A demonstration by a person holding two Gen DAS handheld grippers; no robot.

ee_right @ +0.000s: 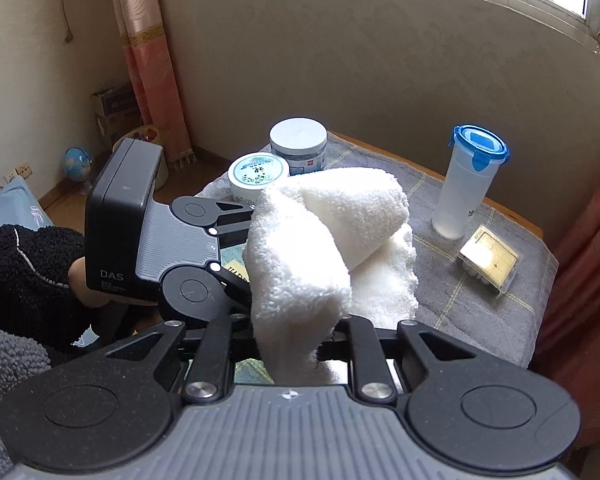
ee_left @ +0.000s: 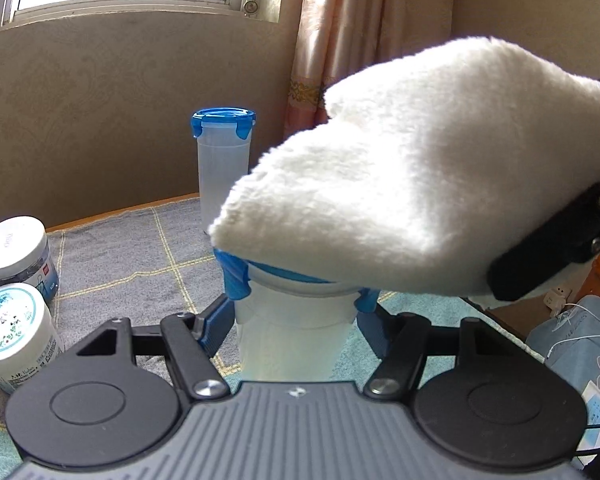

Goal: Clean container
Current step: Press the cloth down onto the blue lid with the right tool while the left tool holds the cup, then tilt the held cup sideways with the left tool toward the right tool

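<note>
While left claw (ee_left: 296, 312) clamps blue-lidded container (ee_left: 292, 320) upright above surface (ee_left: 120, 252) to steady it, right claw (ee_right: 296, 344) pinches folded white towel (ee_right: 324, 240), draped over lid (ee_left: 268, 270), likely for wiping top.

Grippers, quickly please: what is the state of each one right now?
Left gripper: closed on the blue-lidded container.
Right gripper: closed on the white cloth, which lies over that container's lid.
</note>
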